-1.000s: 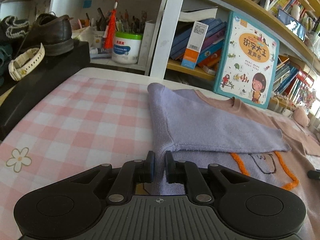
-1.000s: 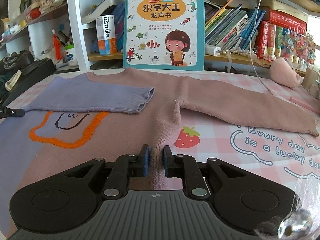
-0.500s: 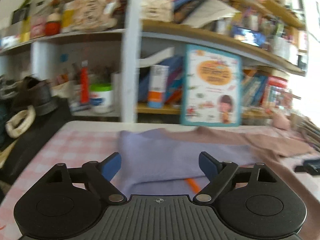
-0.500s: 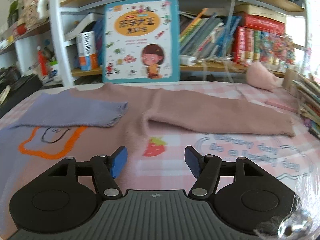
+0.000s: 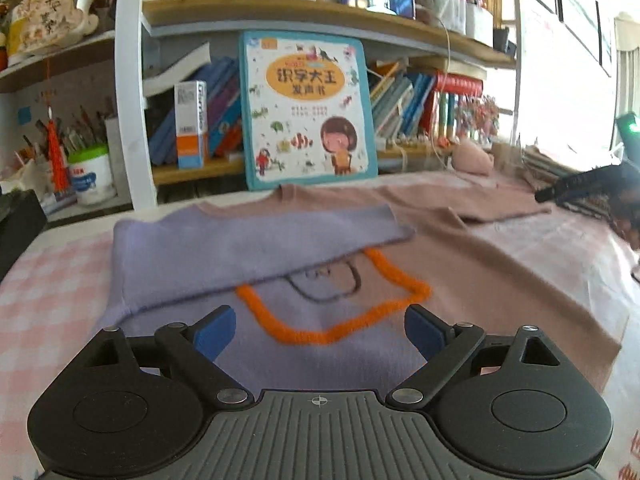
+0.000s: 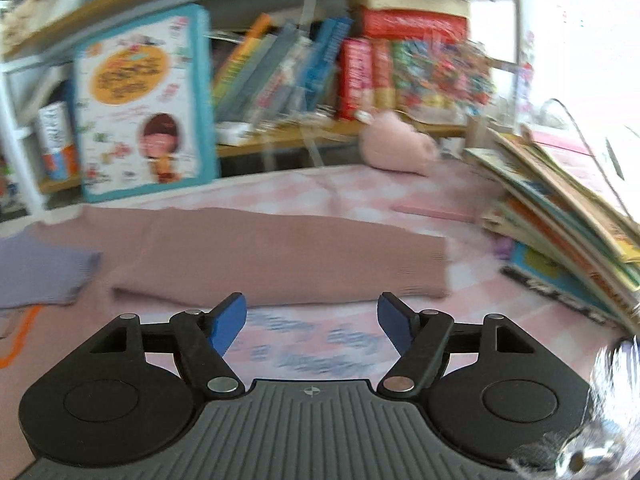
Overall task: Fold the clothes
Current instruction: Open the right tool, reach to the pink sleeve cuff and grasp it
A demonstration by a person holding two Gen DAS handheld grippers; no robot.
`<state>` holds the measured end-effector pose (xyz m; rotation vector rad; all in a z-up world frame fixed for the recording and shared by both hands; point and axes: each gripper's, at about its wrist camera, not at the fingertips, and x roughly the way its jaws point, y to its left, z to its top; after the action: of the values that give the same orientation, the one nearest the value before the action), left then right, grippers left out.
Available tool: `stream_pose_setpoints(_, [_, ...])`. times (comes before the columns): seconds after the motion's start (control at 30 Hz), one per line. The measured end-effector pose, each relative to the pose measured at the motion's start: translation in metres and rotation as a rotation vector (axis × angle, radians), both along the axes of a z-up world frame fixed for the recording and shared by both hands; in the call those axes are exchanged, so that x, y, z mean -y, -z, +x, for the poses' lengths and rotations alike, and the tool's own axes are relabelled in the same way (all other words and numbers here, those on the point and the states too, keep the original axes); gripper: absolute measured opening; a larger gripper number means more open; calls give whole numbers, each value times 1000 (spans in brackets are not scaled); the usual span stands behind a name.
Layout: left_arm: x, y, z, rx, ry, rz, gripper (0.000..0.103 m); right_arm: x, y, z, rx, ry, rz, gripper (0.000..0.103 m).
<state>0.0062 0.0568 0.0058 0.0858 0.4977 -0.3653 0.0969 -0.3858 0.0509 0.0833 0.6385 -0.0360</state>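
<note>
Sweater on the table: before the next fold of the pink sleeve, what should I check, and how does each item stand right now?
1. Purple sleeve folded across the sweater's front: ok.
2. Pink sleeve lying flat and straight, not yet folded: ok.
3. Left gripper free of cloth: ok, its jaws are opening with nothing pinched between them.
4. Right gripper free of cloth: ok, its jaws are opening over the tablecloth, short of the sleeve.
5. Room beside the pink sleeve's cuff: not ok, the leaning stack of books lies close to it.
6. Sweater's bottom hem flat: cannot tell, mostly hidden behind the grippers.
</note>
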Motion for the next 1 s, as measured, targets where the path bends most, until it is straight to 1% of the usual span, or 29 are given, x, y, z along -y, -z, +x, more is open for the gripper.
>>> stream_pose_setpoints(0.07, [-1, 2, -2, 5, -6, 9, 95, 14, 5, 10, -21, 45, -12, 70])
stream_pose_setpoints(0.13, [-2, 1, -2, 7, -10, 11, 96, 29, 10, 20, -37, 86, 0, 70])
stream_pose_setpoints(0.17, [-2, 1, -3, 6, -10, 8, 97, 35, 13, 23, -42, 101, 15, 67])
stream_pose_setpoints(0.23, [-2, 1, -1, -5, -10, 3, 98, 47, 18, 30, -54, 133, 47, 65])
stream_pose_setpoints(0.3, [-3, 1, 1, -17, -11, -2, 98, 54, 22, 37, -66, 165, 64, 53])
stream_pose_setpoints(0.37, [-2, 2, 3, -29, -10, 1, 98, 59, 26, 43, -77, 190, 70, 50])
stream_pose_setpoints(0.43, [0, 3, 4, -38, -9, 18, 98, 60, 29, 48, -82, 198, 56, 50])
stream_pose_setpoints(0.5, [3, 3, 5, -45, -1, 35, 98, 58, 31, 52, -79, 192, 33, 49])
stream_pose_setpoints(0.53, [5, 4, 6, -49, 3, 46, 98, 56, 32, 53, -77, 184, 20, 47])
stream_pose_setpoints(0.6, [8, 4, 6, -56, 10, 65, 98, 53, 33, 54, -69, 162, 13, 34])
stream_pose_setpoints(0.63, [9, 5, 6, -58, 14, 72, 98, 53, 32, 55, -70, 149, 18, 30])
stream_pose_setpoints(0.67, [11, 5, 6, -59, 18, 78, 98, 53, 32, 55, -71, 137, 27, 20])
stream_pose_setpoints(0.7, [12, 5, 6, -60, 22, 84, 98, 53, 31, 56, -72, 131, 39, 14])
stream_pose_setpoints(0.83, [12, 5, 4, -54, 23, 86, 98, 51, 24, 56, -62, 130, 71, 10])
stream_pose_setpoints(1.0, [11, 4, 4, -52, 23, 75, 98, 34, -7, 47, 31, 94, 97, 10])
